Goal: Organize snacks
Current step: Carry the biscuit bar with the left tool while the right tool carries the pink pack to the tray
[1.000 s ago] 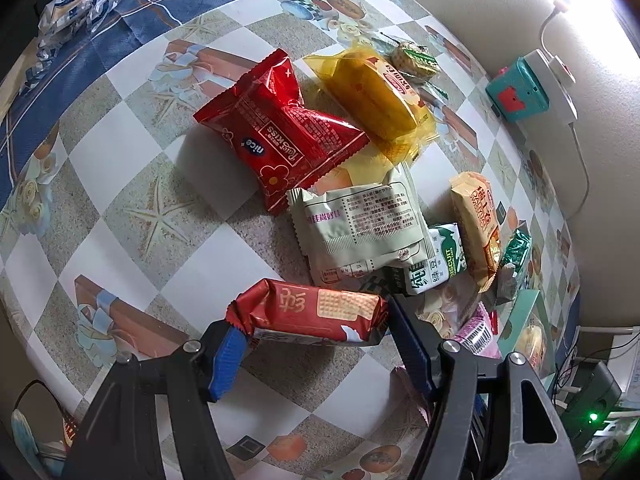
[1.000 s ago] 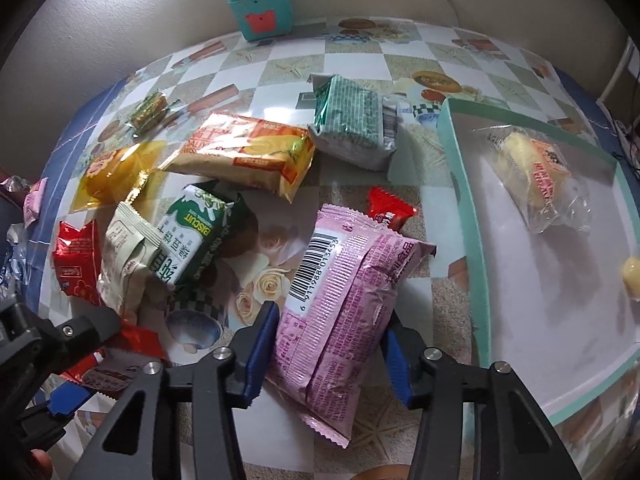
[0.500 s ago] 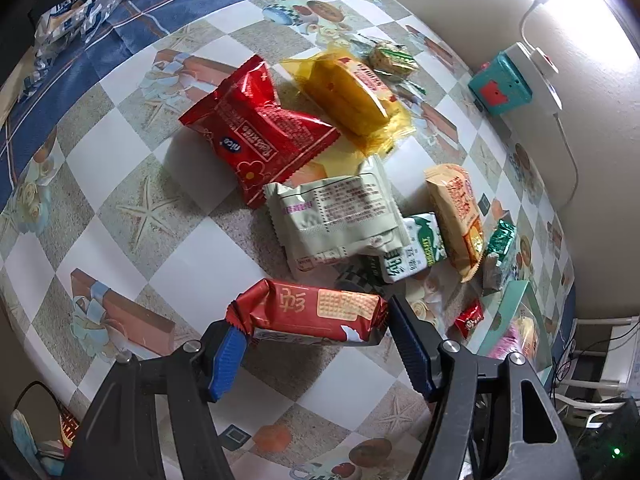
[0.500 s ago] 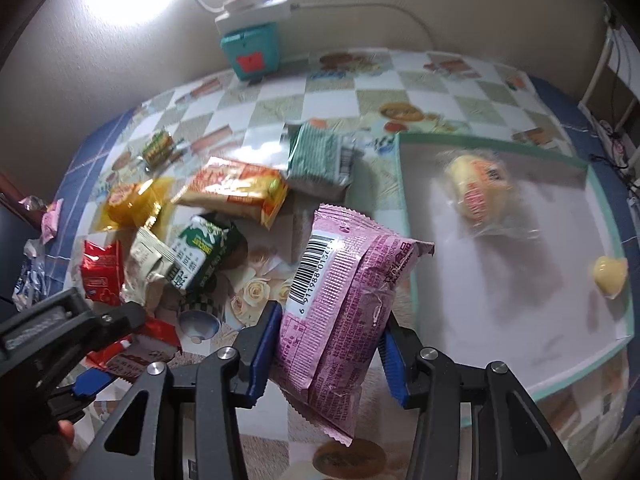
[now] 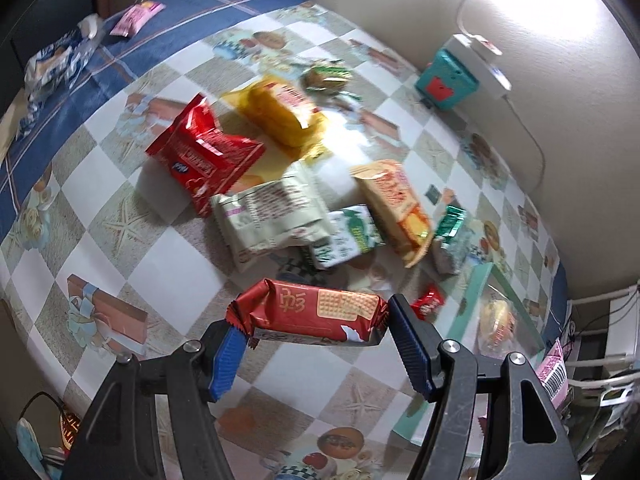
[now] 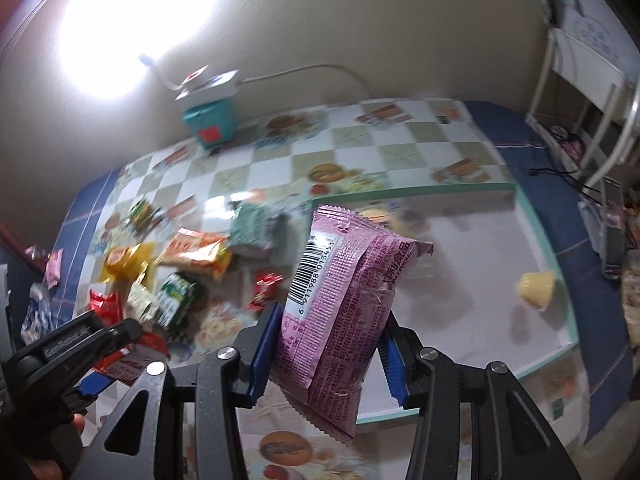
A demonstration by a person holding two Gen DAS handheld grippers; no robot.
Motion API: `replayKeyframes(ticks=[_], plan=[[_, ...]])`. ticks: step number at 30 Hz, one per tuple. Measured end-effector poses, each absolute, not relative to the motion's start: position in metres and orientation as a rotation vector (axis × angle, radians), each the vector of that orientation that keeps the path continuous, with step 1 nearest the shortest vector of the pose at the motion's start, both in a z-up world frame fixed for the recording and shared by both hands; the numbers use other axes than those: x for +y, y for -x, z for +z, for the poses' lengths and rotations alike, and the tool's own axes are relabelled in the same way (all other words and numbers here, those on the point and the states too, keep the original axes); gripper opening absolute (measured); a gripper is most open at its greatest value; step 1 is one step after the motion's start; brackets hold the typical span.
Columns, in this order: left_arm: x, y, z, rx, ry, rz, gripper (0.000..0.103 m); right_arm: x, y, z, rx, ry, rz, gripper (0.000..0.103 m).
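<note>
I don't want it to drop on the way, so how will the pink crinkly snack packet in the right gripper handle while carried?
The pink crinkly snack packet probably weighs little and stays fairly stiff: it stands up unsupported from the right gripper. Its glossy film looks slippery, and only its lower part is clamped, so it could slide.

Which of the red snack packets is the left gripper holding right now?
The long red biscuit packet with a cracker printed on it, clamped end to end in the left gripper. The other red packet and the small red one lie on the table.
</note>
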State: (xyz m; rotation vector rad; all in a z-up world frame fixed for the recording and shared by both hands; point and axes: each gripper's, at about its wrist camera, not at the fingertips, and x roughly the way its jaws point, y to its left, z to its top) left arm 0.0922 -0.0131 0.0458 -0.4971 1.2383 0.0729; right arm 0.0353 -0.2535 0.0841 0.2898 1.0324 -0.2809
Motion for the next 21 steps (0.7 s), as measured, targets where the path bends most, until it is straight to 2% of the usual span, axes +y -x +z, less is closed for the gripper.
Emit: replayKeyframes(ticks=[21], plan=[[-0.112, -0.072, 0.07, 1.207, 0.304, -0.093, 0.07, -0.391, 0.01, 0.089, 0.996, -0.422, -0.534, 0.05]])
